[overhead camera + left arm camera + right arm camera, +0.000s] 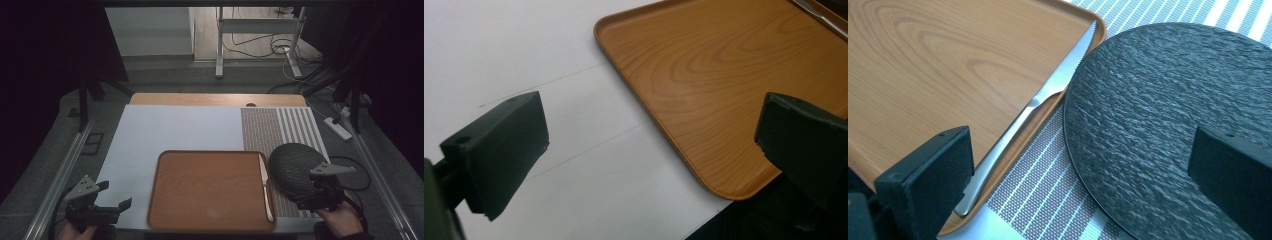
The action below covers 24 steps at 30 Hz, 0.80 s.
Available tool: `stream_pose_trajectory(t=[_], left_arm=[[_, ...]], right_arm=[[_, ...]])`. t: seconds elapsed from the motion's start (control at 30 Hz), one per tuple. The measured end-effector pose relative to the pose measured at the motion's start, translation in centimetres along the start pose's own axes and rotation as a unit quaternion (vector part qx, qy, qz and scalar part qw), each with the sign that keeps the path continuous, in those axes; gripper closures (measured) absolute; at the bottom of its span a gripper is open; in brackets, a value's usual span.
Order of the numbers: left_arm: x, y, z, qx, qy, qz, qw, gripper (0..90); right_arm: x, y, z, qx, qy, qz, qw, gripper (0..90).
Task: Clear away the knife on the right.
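A wood-grain tray (210,192) lies at the table's front centre on a white mat (170,130). A steel table knife (265,186) rests along the tray's right rim, also seen at knife (1048,95). A dark, rough round plate (295,165) lies on a striped placemat (280,130) just right of the tray. My left gripper (115,195) hovers open over the white mat left of the tray (704,75), holding nothing. My right gripper (312,192) is open above the plate's near edge (1168,100), one jaw over the knife's handle end, the other over the plate.
The table's front edge runs just below the tray and both hands. Beyond the table are a desk frame (220,45), cables and a power strip (337,127) on the floor. Metal rails (60,170) flank the table on both sides.
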<state>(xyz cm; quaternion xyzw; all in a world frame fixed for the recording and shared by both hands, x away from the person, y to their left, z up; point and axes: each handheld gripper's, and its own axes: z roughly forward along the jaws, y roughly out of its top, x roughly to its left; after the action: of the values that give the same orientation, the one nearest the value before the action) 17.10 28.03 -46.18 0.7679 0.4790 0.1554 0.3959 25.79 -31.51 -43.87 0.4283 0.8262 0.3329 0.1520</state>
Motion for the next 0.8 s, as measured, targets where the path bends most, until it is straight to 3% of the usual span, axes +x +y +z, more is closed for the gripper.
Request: stream_pose_trajectory(t=[0.47,0.8], left_arm=[[0.0,0.0,0.0,0.0,0.001,0.001,1.0,1.1],[0.0,-0.1,0.0,0.0,0.002,0.002,1.0,1.2]], right_arm=[[-0.6,-1.0,-1.5,-0.015,-0.012,0.016,0.9997,0.0],[-0.7,-1.5,-2.1,-0.011,-0.034,0.017,0.9992,0.0]])
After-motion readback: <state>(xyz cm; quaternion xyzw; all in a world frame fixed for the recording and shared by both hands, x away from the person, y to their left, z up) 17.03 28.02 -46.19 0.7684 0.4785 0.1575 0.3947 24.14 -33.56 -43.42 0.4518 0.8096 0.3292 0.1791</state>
